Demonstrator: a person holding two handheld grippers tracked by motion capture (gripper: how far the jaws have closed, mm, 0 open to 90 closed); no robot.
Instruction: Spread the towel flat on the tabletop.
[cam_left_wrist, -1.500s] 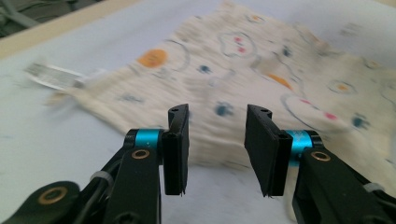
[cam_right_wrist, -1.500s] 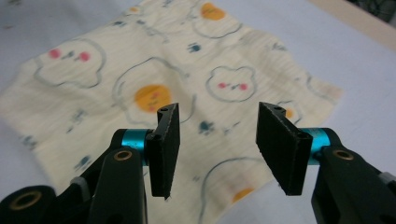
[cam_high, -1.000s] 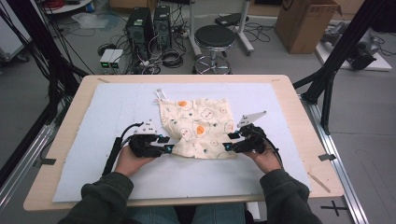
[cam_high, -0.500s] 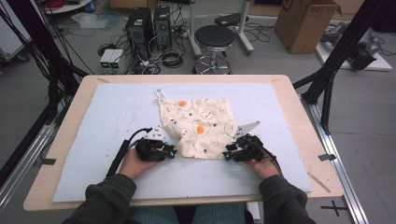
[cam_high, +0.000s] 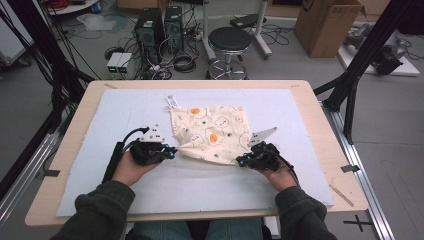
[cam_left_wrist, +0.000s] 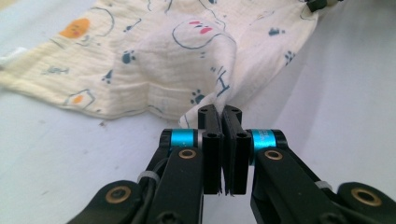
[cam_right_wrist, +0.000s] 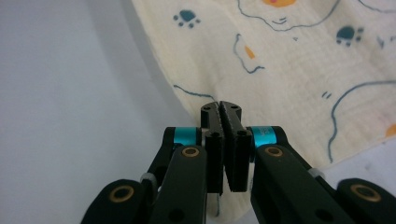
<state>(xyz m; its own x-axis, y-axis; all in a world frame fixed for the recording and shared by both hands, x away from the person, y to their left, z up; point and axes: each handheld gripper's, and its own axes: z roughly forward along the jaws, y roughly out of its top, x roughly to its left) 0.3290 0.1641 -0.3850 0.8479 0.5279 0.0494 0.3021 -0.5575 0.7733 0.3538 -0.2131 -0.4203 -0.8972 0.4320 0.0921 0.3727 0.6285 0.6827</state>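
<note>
A cream cloth (cam_high: 210, 131) printed with paw prints and orange spots lies crumpled on the white mat (cam_high: 125, 115). My left gripper (cam_high: 172, 151) sits at the cloth's near left corner. Its jaws have just been closing and now pinch that corner (cam_left_wrist: 219, 95), which rises in a small peak above the left gripper (cam_left_wrist: 222, 112). At the near right corner, my right gripper (cam_high: 240, 161) has also just been closing. In the right gripper view the right gripper (cam_right_wrist: 222, 108) is shut with the cloth's (cam_right_wrist: 289, 65) edge caught between the pads.
The mat covers most of a wooden table (cam_high: 320, 130). A thin wooden stick (cam_high: 341, 195) lies near the table's right front edge. Beyond the far edge stand a black stool (cam_high: 229, 40), computer towers (cam_high: 160, 27) and a cardboard box (cam_high: 327, 25). Black frame posts (cam_high: 357, 65) flank the table.
Both grippers have closed on the cloth's near corners. The left hand has risen a little, drawing its corner up into a peak. The right hand has stayed in place.
</note>
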